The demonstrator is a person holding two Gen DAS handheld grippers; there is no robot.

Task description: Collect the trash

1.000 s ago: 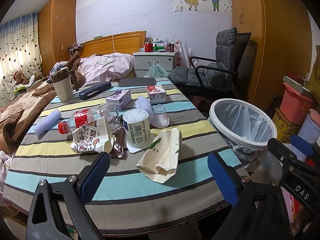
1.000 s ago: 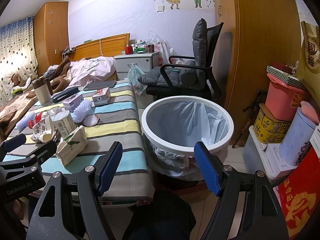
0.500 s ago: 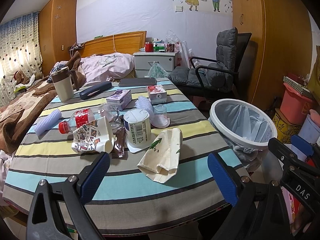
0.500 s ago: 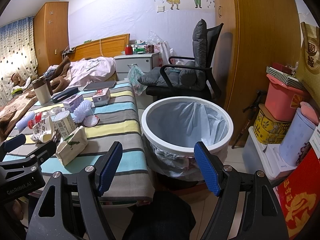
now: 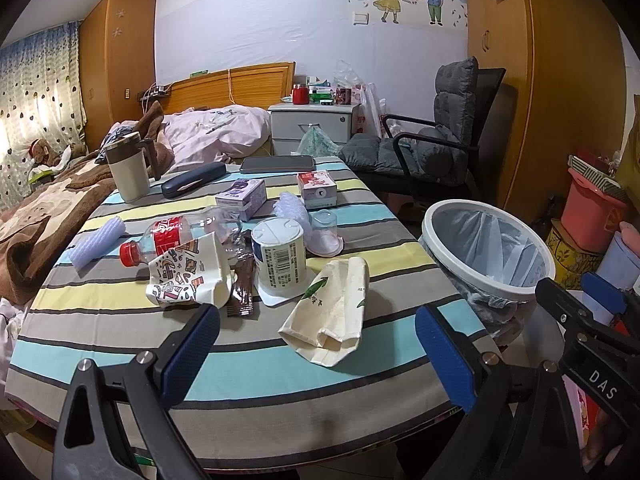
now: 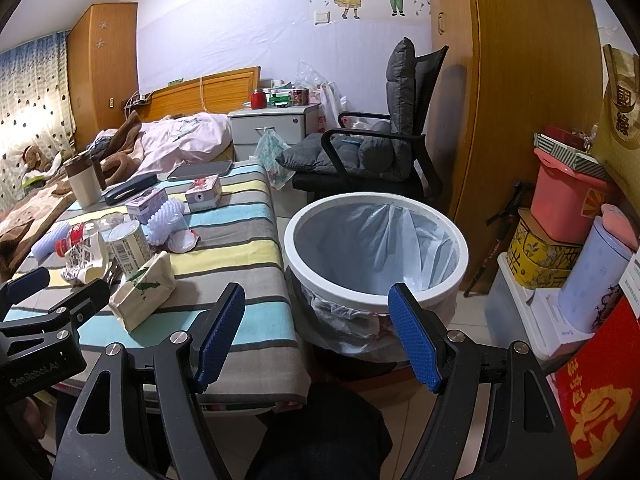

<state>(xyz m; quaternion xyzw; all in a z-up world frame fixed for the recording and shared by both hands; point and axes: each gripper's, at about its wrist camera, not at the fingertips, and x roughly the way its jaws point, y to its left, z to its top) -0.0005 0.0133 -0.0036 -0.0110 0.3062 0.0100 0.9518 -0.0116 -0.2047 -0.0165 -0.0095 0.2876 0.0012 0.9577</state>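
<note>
Trash lies on the striped table: a flattened cream paper cup, a white tub, a crumpled printed cup, a brown wrapper, a plastic bottle with a red cap and a clear plastic cup. A white bin with a liner stands to the right of the table; it also shows in the right wrist view. My left gripper is open and empty over the table's near edge. My right gripper is open and empty in front of the bin.
A mug, a dark case, two small boxes, a phone and a lilac roll sit farther back. A grey chair stands behind the bin. Storage tubs crowd the right.
</note>
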